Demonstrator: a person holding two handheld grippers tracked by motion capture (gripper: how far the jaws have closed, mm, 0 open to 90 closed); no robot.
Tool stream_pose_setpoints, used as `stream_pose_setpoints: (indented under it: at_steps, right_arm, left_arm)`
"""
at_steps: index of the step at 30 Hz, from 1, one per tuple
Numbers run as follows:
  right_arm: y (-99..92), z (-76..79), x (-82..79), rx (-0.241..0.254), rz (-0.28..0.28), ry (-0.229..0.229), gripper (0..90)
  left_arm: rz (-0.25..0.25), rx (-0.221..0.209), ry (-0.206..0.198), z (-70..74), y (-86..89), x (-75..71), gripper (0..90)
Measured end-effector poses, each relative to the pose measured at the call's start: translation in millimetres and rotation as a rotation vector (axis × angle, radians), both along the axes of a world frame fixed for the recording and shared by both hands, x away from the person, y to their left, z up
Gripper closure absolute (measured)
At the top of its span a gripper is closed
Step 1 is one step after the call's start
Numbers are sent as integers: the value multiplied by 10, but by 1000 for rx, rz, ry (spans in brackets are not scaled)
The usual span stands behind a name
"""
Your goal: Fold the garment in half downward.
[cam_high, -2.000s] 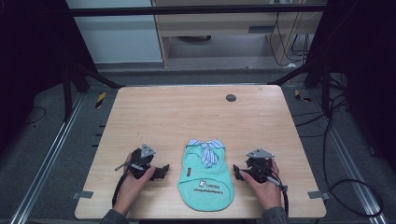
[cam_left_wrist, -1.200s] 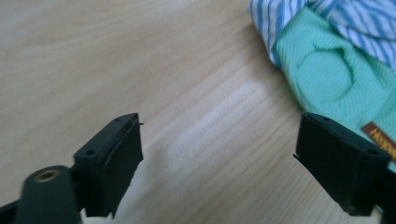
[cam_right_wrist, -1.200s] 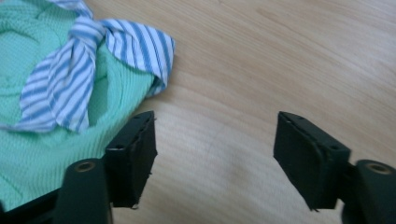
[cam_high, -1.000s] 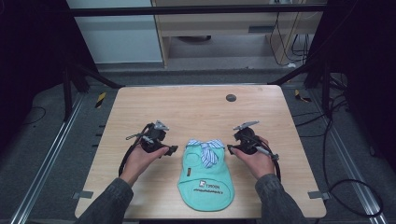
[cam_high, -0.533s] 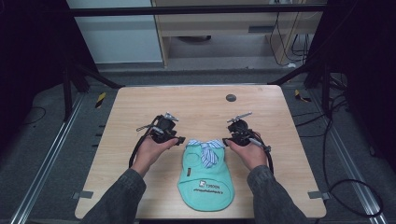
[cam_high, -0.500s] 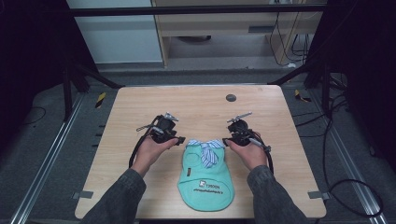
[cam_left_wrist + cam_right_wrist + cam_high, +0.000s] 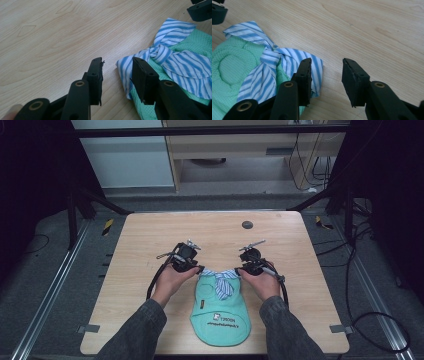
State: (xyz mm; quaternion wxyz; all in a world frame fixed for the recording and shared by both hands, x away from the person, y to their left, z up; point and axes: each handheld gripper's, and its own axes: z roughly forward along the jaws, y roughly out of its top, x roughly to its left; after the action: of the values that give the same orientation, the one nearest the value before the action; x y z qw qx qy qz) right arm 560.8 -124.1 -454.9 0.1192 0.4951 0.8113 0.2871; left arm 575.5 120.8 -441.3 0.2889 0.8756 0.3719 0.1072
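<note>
Flanking the green garment [image 7: 220, 312] at the counter's [image 7: 150, 235] 6 o'clock edge, left hand-held gripper [image 7: 116, 72] and right hand-held gripper [image 7: 325, 73] both gape apart at its striped collar [image 7: 223, 279]. Soft, light, floppy cloth; probably best pinched at the collar corners.

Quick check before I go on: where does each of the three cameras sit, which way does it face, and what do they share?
High view: above the person's side, facing forward and down on the table; forearms, left gripper, right gripper.
Left gripper view: rides that gripper, along its open jaws to the striped collar.
Right gripper view: rides its gripper, open jaws at the collar's other end.
Shared: the green garment.
</note>
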Motion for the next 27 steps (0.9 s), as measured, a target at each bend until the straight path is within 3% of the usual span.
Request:
stream_pose_setpoints:
  at_steps: [8,18,27]
  right_arm:
    - [55,-77,29,7,9,13,577]
    - [167,-203,83,-28,24,31,545]
    - [174,-251,78,-40,34,43,538]
  left_arm:
    - [-4,10,22,-104,-62,28,619]
    - [-5,31,49,-288,-104,48,624]
    - [-10,38,54,-328,-110,57,628]
